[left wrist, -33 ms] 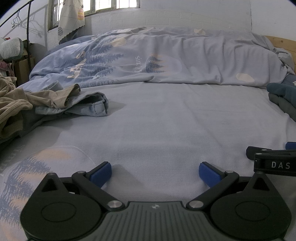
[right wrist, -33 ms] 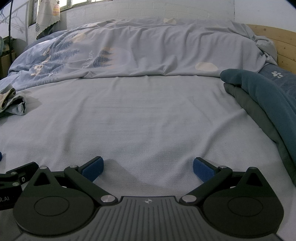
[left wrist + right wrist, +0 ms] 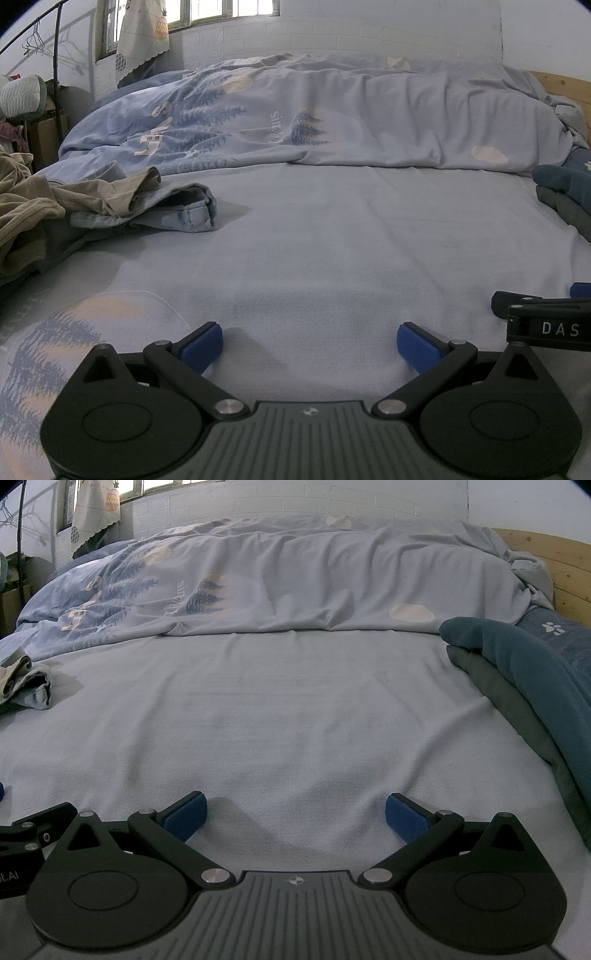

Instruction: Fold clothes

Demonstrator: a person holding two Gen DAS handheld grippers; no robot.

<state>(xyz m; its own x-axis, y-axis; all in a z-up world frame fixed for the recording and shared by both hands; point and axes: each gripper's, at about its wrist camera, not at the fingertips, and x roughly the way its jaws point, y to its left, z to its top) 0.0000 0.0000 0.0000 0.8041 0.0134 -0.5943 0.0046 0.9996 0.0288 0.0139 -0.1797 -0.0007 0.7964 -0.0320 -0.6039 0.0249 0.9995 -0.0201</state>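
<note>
Nearest, the left gripper [image 3: 310, 341] and right gripper [image 3: 293, 812] sit low over the bare bedsheet [image 3: 332, 251], jaws spread wide with nothing between them. Further out, the unfolded clothes [image 3: 110, 206] lie heaped ahead and to the left (tan cloth over pale denim), their length running roughly across the view. The left gripper is nearer. Folded dark clothes [image 3: 524, 672] rest far right, the duvet [image 3: 314, 122] behind.

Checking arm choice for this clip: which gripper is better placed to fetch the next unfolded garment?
Probably left. The crumpled tan and light-blue denim clothes lie on its side; the left gripper is open and empty. The right gripper, also open, sits nearer the folded teal garment.
</note>
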